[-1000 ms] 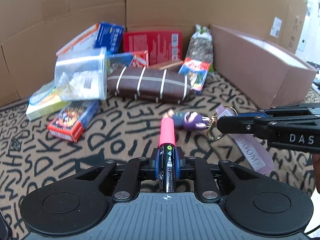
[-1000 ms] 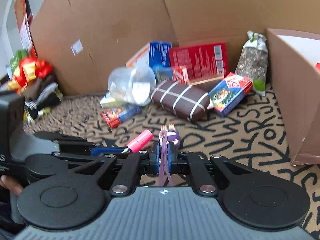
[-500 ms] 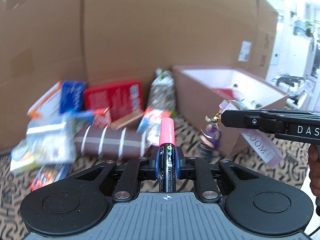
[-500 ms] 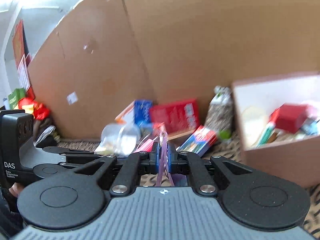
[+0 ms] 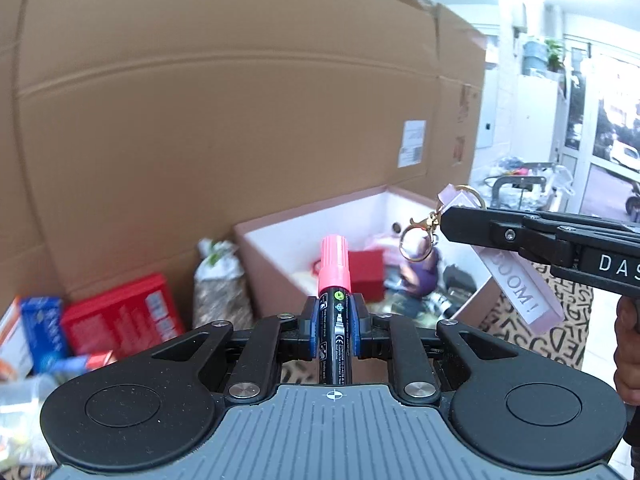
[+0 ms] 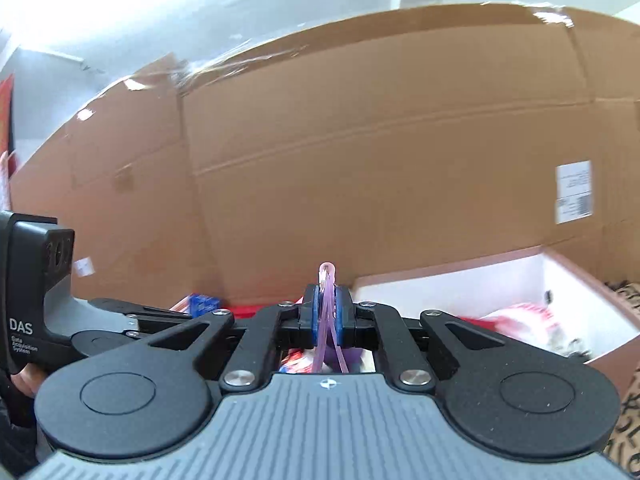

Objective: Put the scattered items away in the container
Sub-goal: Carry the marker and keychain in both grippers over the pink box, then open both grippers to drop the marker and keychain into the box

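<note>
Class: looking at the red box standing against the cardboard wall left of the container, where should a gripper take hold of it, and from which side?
Grip the red box across its thin top edge, from above: it leans upright, with neighbours crowding both sides.

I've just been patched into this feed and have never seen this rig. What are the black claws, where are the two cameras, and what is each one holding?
There is no robot arm: a person holds two hand-held grippers, each with a fisheye camera looking forward along its fingers.

In the left wrist view, the left gripper is shut on a pink-capped marker. The black bar entering from the right is the right gripper, shut on a keychain tag reading "BOOM!" with a purple charm dangling below.

The right wrist view shows the same tag edge-on between its own fingers.

Ahead sits the open pink box, already holding items. Red and blue packets remain outside on the patterned mat.
</note>
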The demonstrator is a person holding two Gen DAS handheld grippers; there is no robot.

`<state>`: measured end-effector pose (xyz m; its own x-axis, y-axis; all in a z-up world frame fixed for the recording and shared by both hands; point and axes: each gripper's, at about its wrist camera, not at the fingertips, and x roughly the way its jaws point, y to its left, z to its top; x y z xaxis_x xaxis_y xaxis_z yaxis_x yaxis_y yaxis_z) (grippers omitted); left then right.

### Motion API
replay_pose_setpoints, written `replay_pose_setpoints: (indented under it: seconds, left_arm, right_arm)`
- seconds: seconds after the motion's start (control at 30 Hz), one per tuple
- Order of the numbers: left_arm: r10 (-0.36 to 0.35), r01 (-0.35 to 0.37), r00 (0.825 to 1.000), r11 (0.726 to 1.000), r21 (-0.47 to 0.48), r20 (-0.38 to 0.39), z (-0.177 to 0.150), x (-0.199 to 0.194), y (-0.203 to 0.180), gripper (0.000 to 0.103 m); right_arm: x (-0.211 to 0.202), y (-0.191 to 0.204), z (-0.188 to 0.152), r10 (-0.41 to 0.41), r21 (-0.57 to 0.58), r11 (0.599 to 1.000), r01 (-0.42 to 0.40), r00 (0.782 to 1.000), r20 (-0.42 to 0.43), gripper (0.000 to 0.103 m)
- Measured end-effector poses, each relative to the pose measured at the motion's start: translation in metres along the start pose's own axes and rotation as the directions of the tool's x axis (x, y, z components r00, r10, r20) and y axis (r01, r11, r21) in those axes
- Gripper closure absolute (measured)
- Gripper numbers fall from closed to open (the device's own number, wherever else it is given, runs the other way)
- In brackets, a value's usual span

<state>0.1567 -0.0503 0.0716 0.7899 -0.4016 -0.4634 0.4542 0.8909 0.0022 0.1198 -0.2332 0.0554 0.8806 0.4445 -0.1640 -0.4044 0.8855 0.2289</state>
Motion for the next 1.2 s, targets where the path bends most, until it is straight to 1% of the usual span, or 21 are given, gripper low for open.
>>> replay_pose_setpoints:
  seconds: [0.23,0.53,0.67,0.73,0.77,0.8,0.83,0.87,0.9,0.97,1.03,1.13,1.17,1.2]
  left_arm:
    - [-0.035,0.035,0.999,0.999,0.025,-0.007,0.025,0.044,-0.022,0.092]
    - [-0.052,0.055,0.997,0.998,0.033,-0.064,0.033,0.102,-0.036,0.092]
    - [-0.049,0.051,0.995,0.998,0.022,-0.092,0.033,0.123,-0.037,0.092]
    - [-0.048,0.050,0.993,0.999,0.017,-0.105,0.031,0.132,-0.036,0.091]
    - [-0.044,0.047,0.993,0.998,0.028,-0.110,0.030,0.135,-0.037,0.074]
    - [-0.040,0.044,0.993,0.998,0.040,-0.107,0.027,0.136,-0.038,0.051]
    - [-0.017,0.022,0.995,0.999,0.048,-0.096,0.024,0.134,-0.038,0.034]
    - [0.005,-0.001,0.996,0.998,0.056,-0.085,0.021,0.132,-0.038,0.008]
    - [0.023,-0.020,0.998,0.998,0.059,-0.057,0.020,0.128,-0.038,0.000]
    - [0.059,-0.059,0.998,0.996,0.062,0.000,0.017,0.119,-0.037,0.000]
    - [0.042,-0.042,0.999,0.998,0.050,-0.002,0.018,0.114,-0.034,0.000]
    - [0.058,-0.058,0.998,0.998,0.016,0.008,0.015,0.103,-0.031,0.000]
    - [0.064,-0.064,0.998,0.998,0.005,0.008,0.013,0.099,-0.030,0.000]
    - [0.069,-0.069,0.998,0.998,-0.008,0.002,0.009,0.096,-0.029,0.000]
  right_arm:
    - [0.009,-0.031,0.003,-0.081,0.011,0.997,0.081,0.997,0.005,0.094]
    - [0.038,-0.070,0.004,-0.137,0.046,0.989,0.137,0.991,-0.005,0.094]
    - [0.059,-0.081,0.000,-0.156,0.049,0.986,0.158,0.987,-0.029,0.094]
    - [0.068,-0.089,-0.003,-0.169,0.057,0.983,0.172,0.984,-0.052,0.092]
    - [0.070,-0.091,-0.005,-0.193,0.050,0.979,0.196,0.980,-0.056,0.090]
    - [0.072,-0.092,-0.008,-0.217,0.044,0.974,0.220,0.974,-0.059,0.068]
    - [0.071,-0.093,-0.010,-0.248,0.037,0.968,0.250,0.968,-0.051,0.052]
    - [0.068,-0.093,-0.012,-0.283,0.034,0.958,0.284,0.959,-0.029,0.027]
    - [0.064,-0.093,-0.014,-0.310,0.029,0.950,0.310,0.951,-0.010,0.026]
    - [0.058,-0.094,-0.015,-0.329,0.020,0.944,0.329,0.944,-0.002,0.026]
    - [0.053,-0.096,-0.017,-0.333,0.031,0.942,0.333,0.943,-0.001,0.026]
    - [0.047,-0.094,-0.021,-0.330,0.046,0.943,0.330,0.944,-0.005,0.026]
    - [0.046,-0.092,-0.023,-0.329,0.048,0.943,0.329,0.944,-0.006,0.023]
    - [0.044,-0.090,-0.025,-0.327,0.048,0.944,0.327,0.945,-0.010,0.019]
